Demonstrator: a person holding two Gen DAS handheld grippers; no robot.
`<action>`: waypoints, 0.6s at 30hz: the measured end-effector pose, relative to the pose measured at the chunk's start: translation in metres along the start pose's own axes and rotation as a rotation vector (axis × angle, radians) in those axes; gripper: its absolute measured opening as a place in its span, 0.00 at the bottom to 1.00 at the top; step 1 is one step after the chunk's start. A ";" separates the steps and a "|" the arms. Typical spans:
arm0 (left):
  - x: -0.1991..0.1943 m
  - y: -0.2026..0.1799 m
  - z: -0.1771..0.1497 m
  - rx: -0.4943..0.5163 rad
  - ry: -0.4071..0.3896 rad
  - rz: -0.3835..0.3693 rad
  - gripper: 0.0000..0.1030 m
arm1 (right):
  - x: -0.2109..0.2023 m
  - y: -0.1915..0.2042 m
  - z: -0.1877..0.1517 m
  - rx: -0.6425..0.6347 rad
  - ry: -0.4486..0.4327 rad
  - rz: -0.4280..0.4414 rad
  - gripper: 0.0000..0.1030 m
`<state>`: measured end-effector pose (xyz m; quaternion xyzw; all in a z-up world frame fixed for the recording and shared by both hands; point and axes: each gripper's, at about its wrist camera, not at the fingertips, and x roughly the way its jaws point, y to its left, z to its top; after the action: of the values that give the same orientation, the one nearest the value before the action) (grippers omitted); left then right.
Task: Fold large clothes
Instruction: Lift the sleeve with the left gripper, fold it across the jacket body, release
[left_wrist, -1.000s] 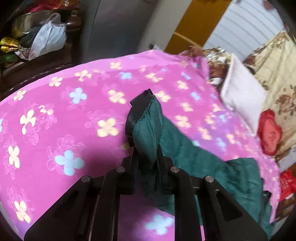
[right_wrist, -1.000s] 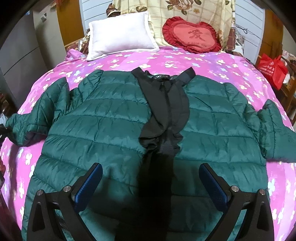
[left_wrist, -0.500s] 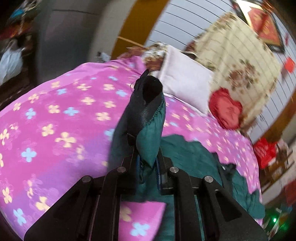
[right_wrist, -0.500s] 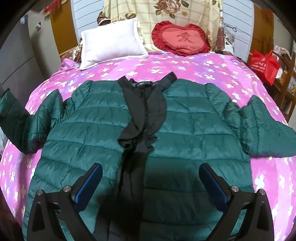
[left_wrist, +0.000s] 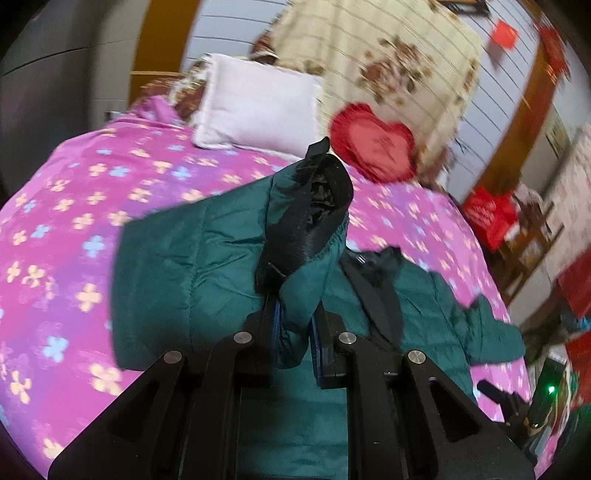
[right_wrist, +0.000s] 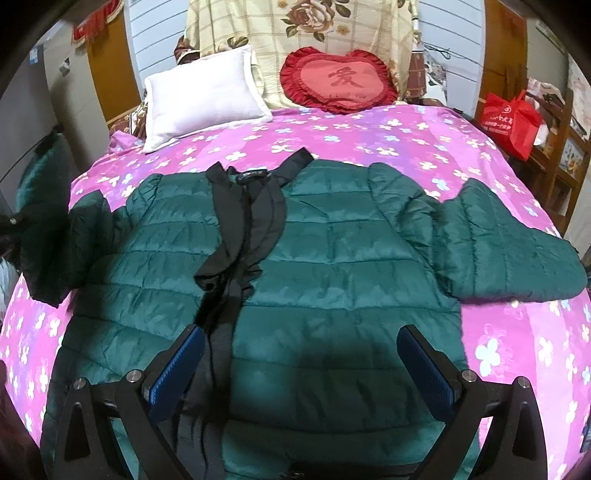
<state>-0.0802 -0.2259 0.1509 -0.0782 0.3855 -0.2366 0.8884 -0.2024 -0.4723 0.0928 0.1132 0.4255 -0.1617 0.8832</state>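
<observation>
Left gripper (left_wrist: 295, 325) clamps sleeve cuff (left_wrist: 314, 210), lifted to fold across jacket (right_wrist: 314, 258) (judgement); right gripper (right_wrist: 301, 365) hovers open over hem

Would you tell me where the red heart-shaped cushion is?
In the right wrist view the red heart cushion leans at the bed's head, right of the white pillow.

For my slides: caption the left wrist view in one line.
Left tool shut on the green jacket's sleeve cuff, lifted above the pink floral bedspread, with white pillow behind.
</observation>
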 end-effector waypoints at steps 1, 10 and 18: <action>0.004 -0.008 -0.003 0.012 0.008 -0.006 0.12 | -0.001 -0.004 0.000 0.005 -0.001 -0.001 1.00; 0.052 -0.069 -0.045 0.105 0.129 -0.049 0.12 | 0.004 -0.024 -0.010 0.022 0.023 -0.005 1.00; 0.085 -0.093 -0.077 0.159 0.210 -0.066 0.12 | 0.011 -0.041 -0.015 0.050 0.041 0.013 1.00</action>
<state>-0.1192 -0.3452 0.0726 0.0053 0.4537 -0.3022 0.8383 -0.2223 -0.5068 0.0719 0.1412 0.4388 -0.1644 0.8721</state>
